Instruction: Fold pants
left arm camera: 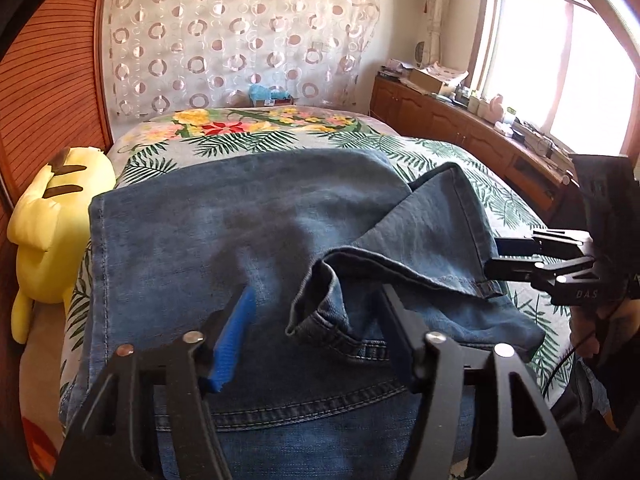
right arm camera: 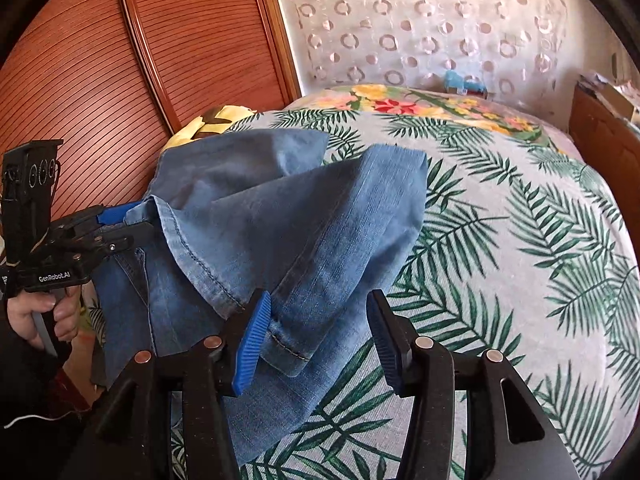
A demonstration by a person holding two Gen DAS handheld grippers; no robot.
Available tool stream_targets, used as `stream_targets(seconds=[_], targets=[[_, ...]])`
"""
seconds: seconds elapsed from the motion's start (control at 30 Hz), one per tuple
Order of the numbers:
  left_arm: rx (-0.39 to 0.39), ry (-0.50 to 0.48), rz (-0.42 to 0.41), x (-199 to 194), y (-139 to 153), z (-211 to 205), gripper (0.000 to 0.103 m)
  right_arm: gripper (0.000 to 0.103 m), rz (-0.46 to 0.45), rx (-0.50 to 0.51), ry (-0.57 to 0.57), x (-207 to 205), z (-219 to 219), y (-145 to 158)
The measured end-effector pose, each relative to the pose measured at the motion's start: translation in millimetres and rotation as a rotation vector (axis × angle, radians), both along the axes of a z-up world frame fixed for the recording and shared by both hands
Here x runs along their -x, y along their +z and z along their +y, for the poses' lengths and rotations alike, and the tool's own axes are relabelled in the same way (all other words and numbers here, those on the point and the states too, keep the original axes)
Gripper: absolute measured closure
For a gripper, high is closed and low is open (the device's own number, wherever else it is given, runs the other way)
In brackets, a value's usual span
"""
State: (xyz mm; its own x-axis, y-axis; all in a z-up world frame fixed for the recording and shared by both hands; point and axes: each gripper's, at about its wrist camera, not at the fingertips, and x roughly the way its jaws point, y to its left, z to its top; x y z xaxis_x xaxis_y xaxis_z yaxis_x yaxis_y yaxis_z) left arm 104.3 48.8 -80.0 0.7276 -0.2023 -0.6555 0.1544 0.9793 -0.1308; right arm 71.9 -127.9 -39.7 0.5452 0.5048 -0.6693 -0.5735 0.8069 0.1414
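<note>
Blue denim pants point(left arm camera: 248, 220) lie folded on the bed, with the leg ends doubled back over the waist part. My left gripper point(left arm camera: 316, 328) is open, its jaws either side of a rumpled leg hem point(left arm camera: 320, 300) just above the waistband. My right gripper point(right arm camera: 316, 332) is open, with the corner of the other leg hem point(right arm camera: 288, 344) lying loose between its jaws. In the left wrist view the right gripper point(left arm camera: 496, 258) sits at the pants' right edge. In the right wrist view the left gripper point(right arm camera: 120, 224) is at the pants' left side.
The bed has a palm-leaf and flower cover point(right arm camera: 500, 220). A yellow plush toy point(left arm camera: 52, 220) lies at the bed's left edge by a wooden slatted wall point(left arm camera: 48, 92). A wooden cabinet point(left arm camera: 460, 128) with clutter runs under the window on the right.
</note>
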Motion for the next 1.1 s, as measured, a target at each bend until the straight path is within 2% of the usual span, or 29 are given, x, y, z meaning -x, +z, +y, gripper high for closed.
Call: stream_targets(seconds=[0.03, 0.17, 0.27, 0.3, 0.37, 0.4, 0.43, 0.47, 0.6, 0.87, 1.0, 1.1], targets=[[0.002, -0.009, 0.006, 0, -2, 0, 0.055, 0.051, 0.005, -0.006, 0.002, 0, -2, -3], [0.033, -0.024, 0.011, 0, -3, -1, 0.064, 0.051, 0.023, -0.032, 0.015, -2, -3, -8], [0.033, -0.040, 0.007, -3, 0, -5, 0.074, 0.051, 0.019, -0.040, 0.030, -11, -4, -15], [0.027, -0.043, 0.005, -4, 0, -6, 0.080, 0.053, 0.014, -0.041, 0.037, -12, -4, -15], [0.024, -0.045, 0.002, -4, 4, -8, 0.082, 0.073, 0.000, -0.051, 0.058, -16, -3, -15], [0.025, -0.051, -0.005, -4, 6, -9, 0.083, 0.078, -0.011, -0.053, 0.066, -18, -4, -16], [0.024, -0.057, -0.015, -2, 10, -10, 0.084, 0.091, -0.022, -0.050, 0.071, -16, -4, -13], [0.019, -0.063, -0.032, 1, 15, -13, 0.084, 0.097, -0.036, -0.046, 0.075, -16, -5, -12], [0.020, -0.086, -0.107, 15, 46, -24, 0.086, 0.101, -0.111, -0.068, 0.096, -11, -13, 10], [0.036, -0.114, -0.277, 53, 117, -38, 0.086, 0.101, -0.298, -0.085, 0.088, -14, -26, 99], [0.042, -0.114, -0.325, 68, 137, -38, 0.086, 0.101, -0.317, -0.128, 0.091, -25, -27, 126], [0.044, -0.097, -0.337, 75, 142, -31, 0.086, 0.101, -0.308, -0.142, 0.104, -30, -20, 129]])
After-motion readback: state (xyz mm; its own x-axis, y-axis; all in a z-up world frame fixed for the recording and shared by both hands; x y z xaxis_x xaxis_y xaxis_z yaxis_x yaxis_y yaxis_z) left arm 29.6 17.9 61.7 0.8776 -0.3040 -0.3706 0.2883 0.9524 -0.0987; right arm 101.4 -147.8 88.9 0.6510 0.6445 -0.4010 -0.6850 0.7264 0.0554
